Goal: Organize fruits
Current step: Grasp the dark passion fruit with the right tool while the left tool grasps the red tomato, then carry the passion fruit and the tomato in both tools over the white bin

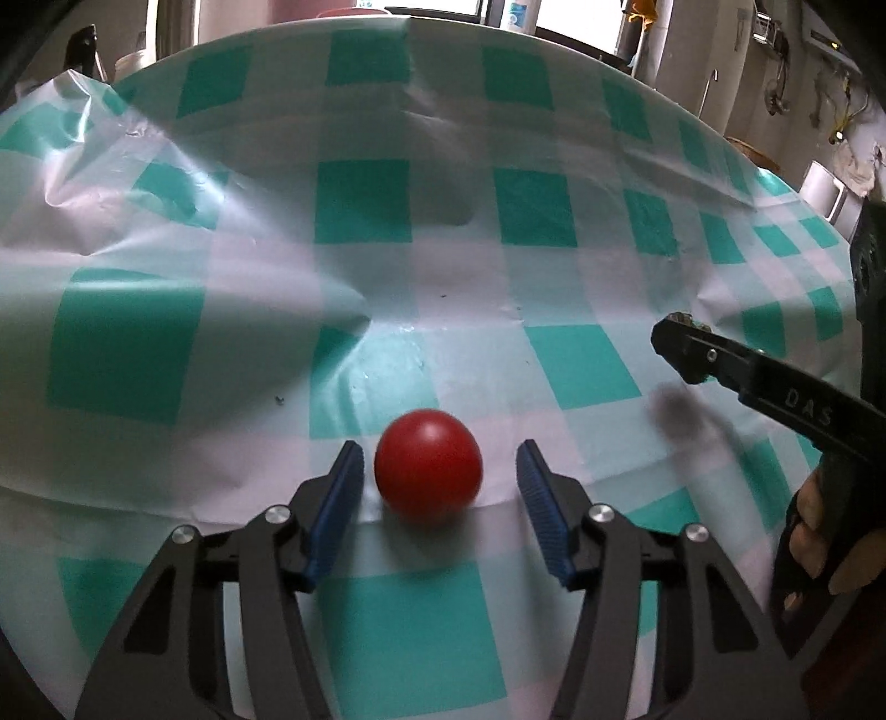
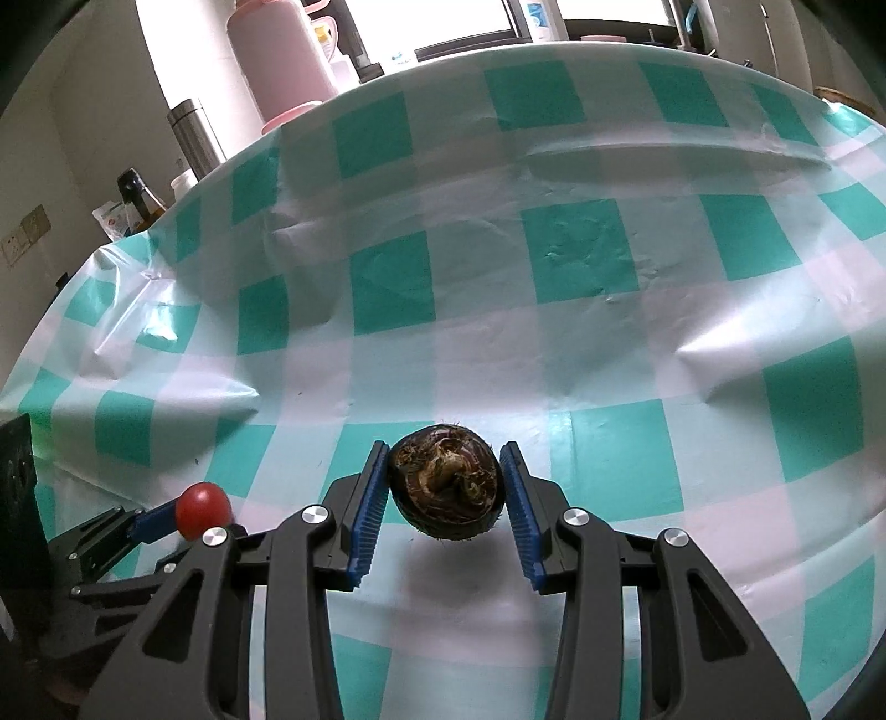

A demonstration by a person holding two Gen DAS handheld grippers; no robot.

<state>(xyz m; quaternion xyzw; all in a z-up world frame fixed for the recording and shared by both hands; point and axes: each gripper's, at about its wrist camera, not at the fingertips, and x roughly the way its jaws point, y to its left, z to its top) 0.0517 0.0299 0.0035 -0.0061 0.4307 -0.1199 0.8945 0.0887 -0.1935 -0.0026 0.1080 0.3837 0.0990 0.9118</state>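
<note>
A teal-checked tablecloth (image 2: 554, 343) lies creased, a pink jug (image 2: 279, 55) beyond its edge.

A table (image 2: 581, 343) under a wrinkled, glossy cloth of teal and white checks fills most of both views. Behind its far edge a bright window (image 2: 459, 22) lets in daylight. A pink jug (image 2: 277, 61), a steel flask (image 2: 196, 135) and a dark bottle (image 2: 135, 196) stand along the left, beside a pale wall with a socket plate (image 2: 25, 235).
</note>
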